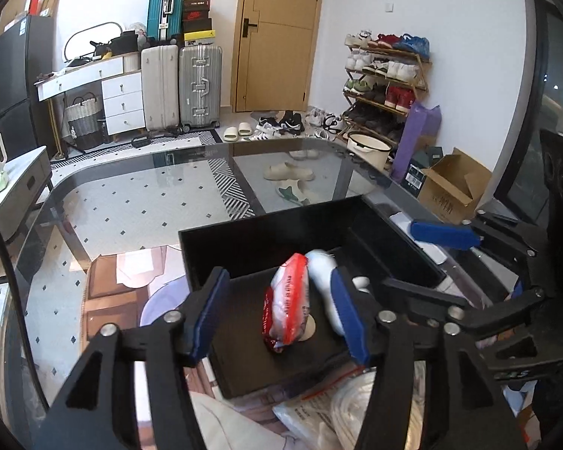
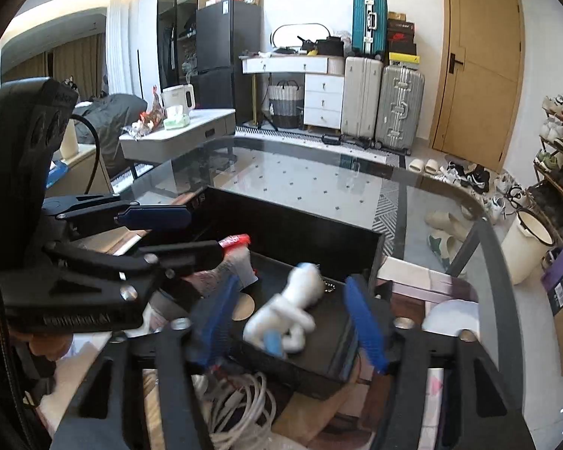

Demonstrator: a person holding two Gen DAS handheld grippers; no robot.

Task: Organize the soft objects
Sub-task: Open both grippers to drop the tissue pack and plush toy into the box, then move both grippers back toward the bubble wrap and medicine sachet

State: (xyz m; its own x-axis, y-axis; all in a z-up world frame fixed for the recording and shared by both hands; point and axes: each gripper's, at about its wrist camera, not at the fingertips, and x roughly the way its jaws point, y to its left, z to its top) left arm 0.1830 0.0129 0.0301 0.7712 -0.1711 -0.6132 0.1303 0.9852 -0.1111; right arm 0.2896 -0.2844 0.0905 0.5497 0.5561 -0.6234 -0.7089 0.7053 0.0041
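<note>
A black open box (image 1: 244,240) stands on the glass table (image 1: 139,195). Inside it lie a red-and-white plastic packet (image 1: 287,300) and a white plush toy (image 1: 324,285). My left gripper (image 1: 281,315) is open and empty, its blue pads either side of the packet, above the box's near edge. In the right wrist view my right gripper (image 2: 292,315) is open and empty over the box (image 2: 300,225), the white plush toy (image 2: 289,311) blurred between its pads. The left gripper (image 2: 161,232) shows at left beside the packet (image 2: 236,242).
A plastic bag with coiled white cable (image 2: 240,408) and papers lie at the near table edge. A cardboard box (image 1: 454,187), a white pot (image 1: 369,148), slippers (image 1: 287,172) and a shoe rack (image 1: 386,82) stand on the floor beyond the table. Suitcases (image 1: 180,86) stand at the far wall.
</note>
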